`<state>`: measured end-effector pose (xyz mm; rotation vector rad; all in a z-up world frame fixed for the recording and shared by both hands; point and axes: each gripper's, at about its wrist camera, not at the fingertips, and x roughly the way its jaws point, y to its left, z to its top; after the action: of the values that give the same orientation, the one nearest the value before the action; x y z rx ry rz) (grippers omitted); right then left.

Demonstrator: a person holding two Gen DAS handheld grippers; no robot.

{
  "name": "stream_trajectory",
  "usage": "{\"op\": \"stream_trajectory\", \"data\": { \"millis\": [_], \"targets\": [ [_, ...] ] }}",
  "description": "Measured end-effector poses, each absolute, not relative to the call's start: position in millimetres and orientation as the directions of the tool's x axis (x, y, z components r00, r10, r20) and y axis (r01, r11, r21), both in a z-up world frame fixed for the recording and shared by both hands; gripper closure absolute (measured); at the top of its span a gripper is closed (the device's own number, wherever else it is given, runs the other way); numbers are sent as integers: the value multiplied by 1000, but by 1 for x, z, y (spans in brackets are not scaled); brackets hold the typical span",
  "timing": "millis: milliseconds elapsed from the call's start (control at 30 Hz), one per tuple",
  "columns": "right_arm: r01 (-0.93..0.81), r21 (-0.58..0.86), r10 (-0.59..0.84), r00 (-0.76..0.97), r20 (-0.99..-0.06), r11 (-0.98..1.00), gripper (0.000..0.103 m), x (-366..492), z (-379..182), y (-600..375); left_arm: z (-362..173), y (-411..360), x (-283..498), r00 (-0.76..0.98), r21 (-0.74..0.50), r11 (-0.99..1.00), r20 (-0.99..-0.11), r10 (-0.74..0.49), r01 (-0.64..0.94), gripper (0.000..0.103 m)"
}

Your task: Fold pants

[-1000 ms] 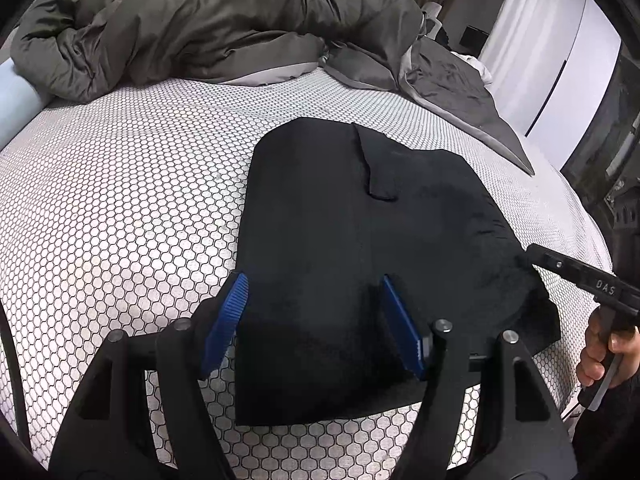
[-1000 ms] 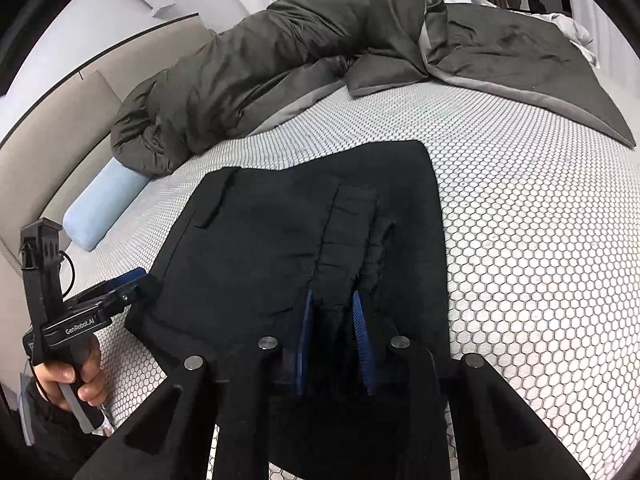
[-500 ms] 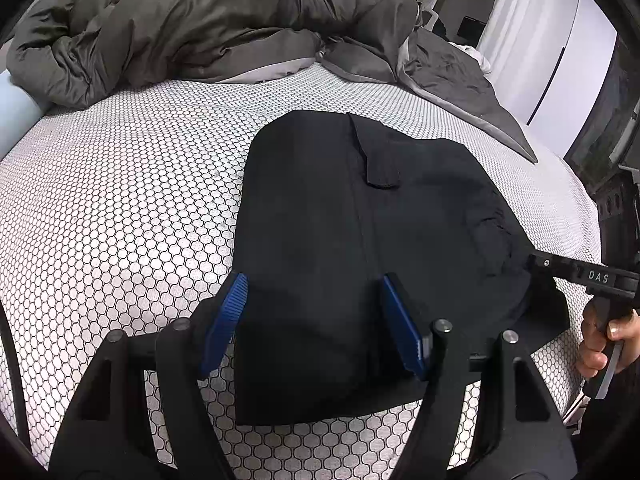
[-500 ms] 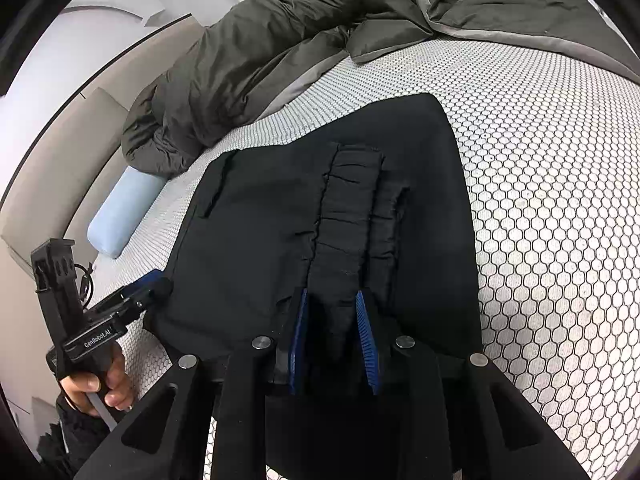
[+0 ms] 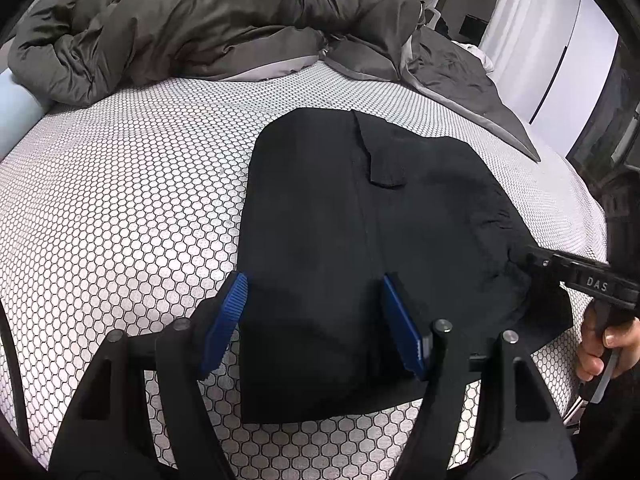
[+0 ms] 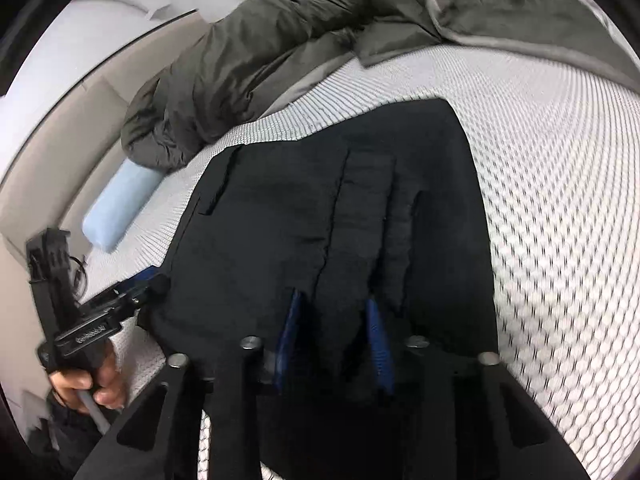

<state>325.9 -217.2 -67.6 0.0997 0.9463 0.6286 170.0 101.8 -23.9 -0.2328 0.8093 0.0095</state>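
A white honeycomb-patterned mattress (image 5: pixel 120 208) gives a flat folding surface. A rumpled grey duvet (image 5: pixel 192 20) is bunched at its far end, out of the way. Black folded pants (image 5: pixel 360 240) lie flat near the front edge. The left gripper (image 5: pixel 316 320) hovers, fingers wide apart, straddling the near edge. The right gripper (image 6: pixel 334 340), fingers partly apart, has a fabric ridge between them, probably to smooth or lift; whether it grips is unclear.

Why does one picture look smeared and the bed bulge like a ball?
Right wrist view: motion blur streaks the bed sheet and softens the black pants. Left wrist view: sharp, though the fisheye lens curves the bed into a dome; the pants show little detail.
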Motion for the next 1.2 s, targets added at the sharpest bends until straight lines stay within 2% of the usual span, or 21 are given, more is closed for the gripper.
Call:
{"op": "stream_trajectory", "data": {
  "millis": [33,200,267,333,400,500,533,567,600,633,733,800,900,933,967,1133,1200],
  "targets": [
    [-473,332,545,438,-715,816,95,321,-61,-216,-23,103,169,693,-205,974,-716,-81,-98,37],
    [-529,286,571,516,-638,799,96,287,-19,-224,-18,107,165,699,-246,966,-705,-120,-81,37],
    [-522,284,561,509,-653,804,96,284,-23,-232,-18,102,164,697,-227,972,-706,-123,-59,37],
    [-480,260,503,493,-710,838,96,293,-42,-236,-22,99,166,683,-199,979,-722,-112,-50,36],
    [-456,286,491,435,-755,843,92,305,-67,-237,-28,95,169,665,-173,984,-740,-94,-52,36],
    [-442,352,538,422,-730,825,84,306,-63,-244,-28,97,170,665,-180,982,-740,-95,-60,36],
    [-443,356,545,436,-716,823,74,305,-58,-247,-27,98,169,668,-185,981,-737,-99,-59,36],
    [-442,368,557,451,-697,818,58,304,-53,-252,-27,99,169,670,-188,980,-736,-100,-60,35],
    [-438,386,570,453,-685,812,52,306,-52,-254,-27,100,170,669,-189,980,-737,-100,-61,35],
    [-428,407,580,444,-683,807,49,310,-55,-255,-29,100,170,665,-189,980,-740,-100,-63,35],
    [-388,429,568,402,-718,816,49,328,-73,-247,-30,98,171,664,-179,982,-742,-93,-63,35],
    [-377,447,577,391,-717,811,49,337,-82,-243,-30,98,172,664,-172,983,-742,-87,-64,35],
    [-391,436,577,404,-710,810,70,337,-75,-236,-31,99,171,665,-182,981,-741,-96,-61,35],
    [-414,432,588,417,-693,802,82,331,-66,-236,-30,100,171,665,-188,980,-740,-101,-60,35],
    [-442,428,605,431,-669,788,86,321,-54,-237,-29,102,171,666,-188,980,-739,-101,-60,35],
    [-519,386,629,457,-629,763,87,281,-21,-238,-21,104,165,683,-202,979,-720,-120,-40,35],
    [-457,358,558,444,-702,814,87,291,-44,-242,-24,103,167,674,-188,981,-730,-112,-41,35]
  ]
}}
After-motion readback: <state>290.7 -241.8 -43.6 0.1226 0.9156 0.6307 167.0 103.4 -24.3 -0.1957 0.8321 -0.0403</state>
